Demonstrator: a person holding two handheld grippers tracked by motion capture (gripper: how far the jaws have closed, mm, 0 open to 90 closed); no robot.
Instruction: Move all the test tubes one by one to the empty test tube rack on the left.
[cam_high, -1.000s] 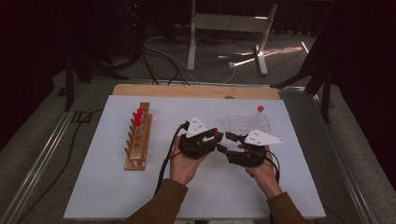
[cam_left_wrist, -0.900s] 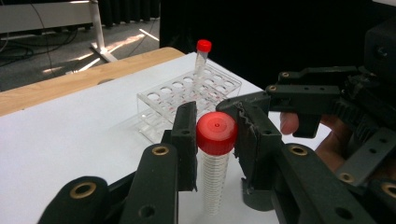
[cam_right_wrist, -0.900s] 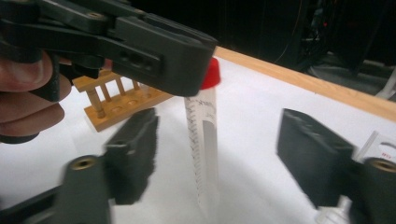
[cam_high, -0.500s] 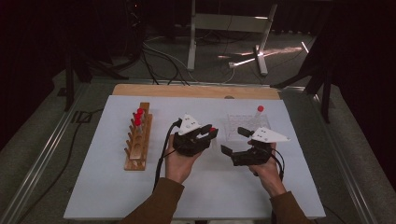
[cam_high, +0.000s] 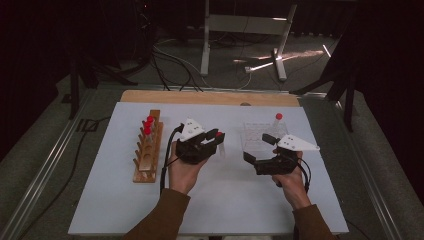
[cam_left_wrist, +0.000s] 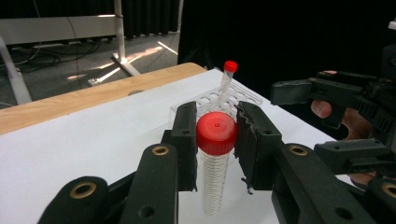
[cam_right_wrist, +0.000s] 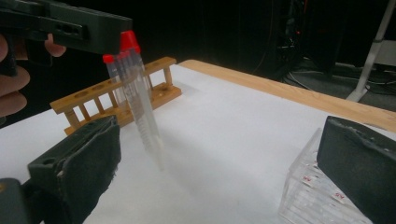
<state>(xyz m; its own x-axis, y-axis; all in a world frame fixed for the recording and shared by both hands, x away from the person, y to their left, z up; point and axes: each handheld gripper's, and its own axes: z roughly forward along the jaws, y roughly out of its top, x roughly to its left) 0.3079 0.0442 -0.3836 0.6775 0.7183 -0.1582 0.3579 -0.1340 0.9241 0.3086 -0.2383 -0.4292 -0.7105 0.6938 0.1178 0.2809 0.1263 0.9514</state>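
Observation:
My left gripper (cam_high: 215, 141) is shut on a clear tube with a red cap (cam_left_wrist: 216, 133). The tube hangs upright between the pads above the white mat, and its body (cam_right_wrist: 142, 112) stands in front of the wooden rack (cam_right_wrist: 116, 100). My right gripper (cam_high: 257, 147) is to the right of it, apart from the tube. Its jaws have just been opening and now stand wide with nothing between them (cam_right_wrist: 219, 163). The wooden rack (cam_high: 147, 150) at the left holds a few red-capped tubes (cam_high: 148, 125).
A clear plastic rack (cam_high: 255, 134) stands just beyond my right gripper, with one red-capped tube (cam_high: 278, 120) leaning in its far corner. The white mat (cam_high: 225, 200) lies on a wooden table. Dark floor, cables and a metal stand lie beyond.
The two grippers were together at the middle. The right jaws have opened and let go of the tube. The left gripper has drawn away to the left with the tube.

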